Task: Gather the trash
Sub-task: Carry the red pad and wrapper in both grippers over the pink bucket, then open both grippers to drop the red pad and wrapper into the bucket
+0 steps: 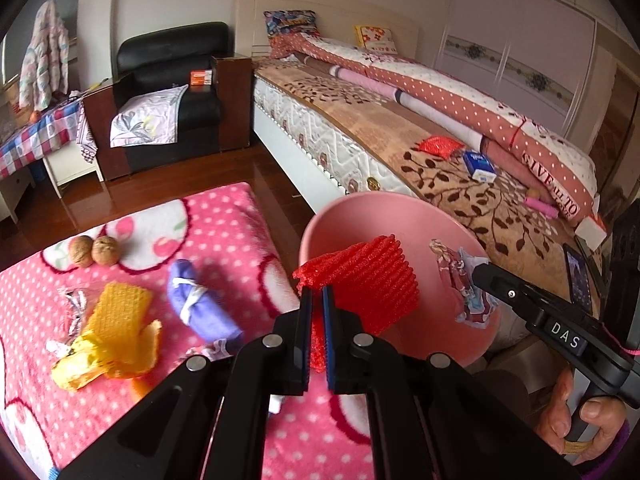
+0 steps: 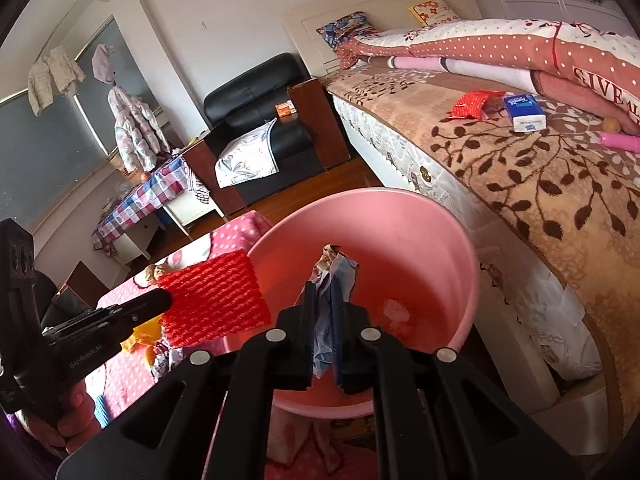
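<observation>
A pink bin (image 1: 400,216) (image 2: 460,248) stands between the pink dotted blanket (image 1: 224,224) and the bed. My left gripper (image 1: 317,292) is shut on a red foam net (image 1: 360,276) (image 2: 216,300), held at the bin's left rim. My right gripper (image 2: 322,284) is shut on a crumpled printed wrapper (image 2: 336,268) (image 1: 460,280), held over the bin's mouth. A scrap (image 2: 396,312) lies inside the bin. On the blanket lie a yellow foam net (image 1: 116,320), a purple bundle (image 1: 200,304), a silver wrapper (image 1: 76,304) and two walnuts (image 1: 94,251).
The bed (image 1: 480,184) runs along the right with another red net (image 1: 440,146), a blue tissue pack (image 1: 480,166) and a phone (image 1: 578,280) on it. A black armchair (image 1: 172,92) and a checked table (image 1: 36,136) stand at the back. A hand (image 1: 580,424) holds the right gripper's handle.
</observation>
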`<state>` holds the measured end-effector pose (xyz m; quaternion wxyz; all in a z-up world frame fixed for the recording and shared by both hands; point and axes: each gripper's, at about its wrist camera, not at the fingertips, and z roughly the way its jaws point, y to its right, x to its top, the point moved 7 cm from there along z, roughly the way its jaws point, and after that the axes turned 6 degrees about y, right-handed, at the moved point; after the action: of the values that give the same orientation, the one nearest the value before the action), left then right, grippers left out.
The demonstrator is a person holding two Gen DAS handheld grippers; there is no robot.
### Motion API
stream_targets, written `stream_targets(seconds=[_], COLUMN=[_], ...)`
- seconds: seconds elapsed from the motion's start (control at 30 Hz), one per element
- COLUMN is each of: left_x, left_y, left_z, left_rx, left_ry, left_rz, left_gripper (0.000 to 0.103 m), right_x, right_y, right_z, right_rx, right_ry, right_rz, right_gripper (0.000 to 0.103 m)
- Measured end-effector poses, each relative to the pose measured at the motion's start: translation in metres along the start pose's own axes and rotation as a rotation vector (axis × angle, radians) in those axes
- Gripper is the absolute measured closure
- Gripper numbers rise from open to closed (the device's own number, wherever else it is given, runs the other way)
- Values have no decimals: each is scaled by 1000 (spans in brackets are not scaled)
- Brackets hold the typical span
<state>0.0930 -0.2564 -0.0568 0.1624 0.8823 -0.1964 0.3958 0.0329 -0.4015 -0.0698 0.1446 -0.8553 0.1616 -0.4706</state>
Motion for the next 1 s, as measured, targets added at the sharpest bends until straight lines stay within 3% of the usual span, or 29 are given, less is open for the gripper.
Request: stream_targets(seconds=[0.27,0.63,0.93,0.97,1.0], left_x=[0,4,3,3,3], left_y=[14,15,11,10,9], left_z=[14,5,-15,-17,-20], left_rx=[-32,-63,-65,-65,-64], left_ry=[-10,23,54,57,62], left_rz=[13,-2,12,13,15], left_gripper=[98,67,57,56,56], right_x=[-2,-2,0,1,1], right_y=[12,16,14,14,13], right_z=[9,12,9,9,9], right_rx=[-15,-29,-52,-51,-49], right_ry=[-14,-12,-4,-6,-5], right_rz=[17,26,28,31,36], right_gripper=[96,96,95,92,82])
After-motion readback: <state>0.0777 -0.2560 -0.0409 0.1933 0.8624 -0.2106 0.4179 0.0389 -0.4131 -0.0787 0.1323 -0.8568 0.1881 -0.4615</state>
